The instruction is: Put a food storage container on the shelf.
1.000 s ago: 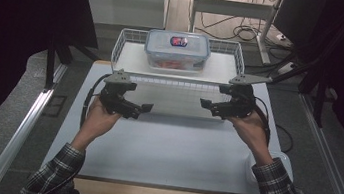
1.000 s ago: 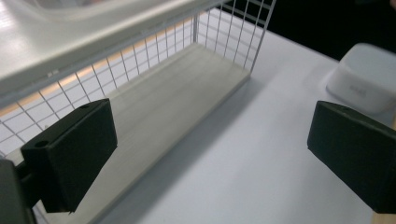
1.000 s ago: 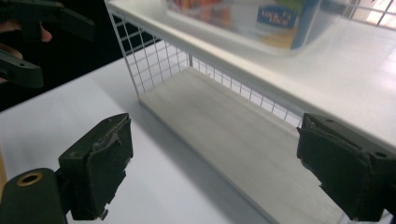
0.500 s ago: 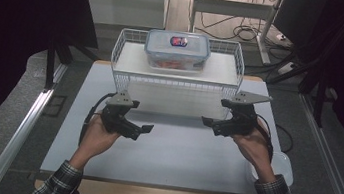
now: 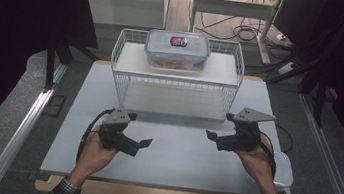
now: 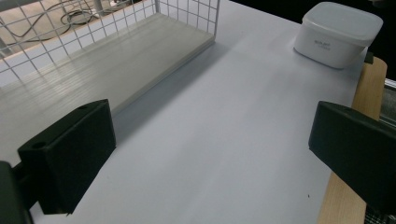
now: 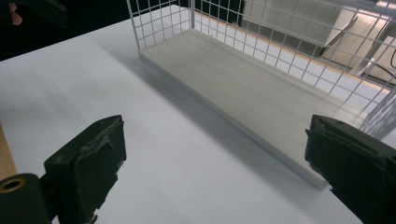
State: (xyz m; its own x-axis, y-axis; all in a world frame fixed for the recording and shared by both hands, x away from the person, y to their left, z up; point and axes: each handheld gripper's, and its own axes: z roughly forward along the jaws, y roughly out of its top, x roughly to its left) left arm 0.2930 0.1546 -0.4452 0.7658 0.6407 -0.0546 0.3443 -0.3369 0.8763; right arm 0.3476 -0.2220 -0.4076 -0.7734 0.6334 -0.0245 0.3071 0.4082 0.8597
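Now we hold both tools low over the white surface (image 5: 172,152) in front of the wire rack (image 5: 176,85): the left tool (image 5: 142,144) and the right tool (image 5: 211,135) both gape with nothing between their jaws. Atop the rack sits a lidded clear container (image 5: 177,51), its reddish contents blurred. At the surface's near right edge, our right hand partly hides a white tub (image 6: 337,33).

Right gripper (image 7: 212,182): 2 black jaws wide apart, nothing between them, just been opening. Below and ahead, bare white tabletop (image 7: 93,88). White wire rack (image 7: 261,37) ahead, its pale bottom shelf board (image 7: 252,88) running diagonally toward the right jaw, shadow along its near edge. Dark object at top-left corner, too cropped to identify.
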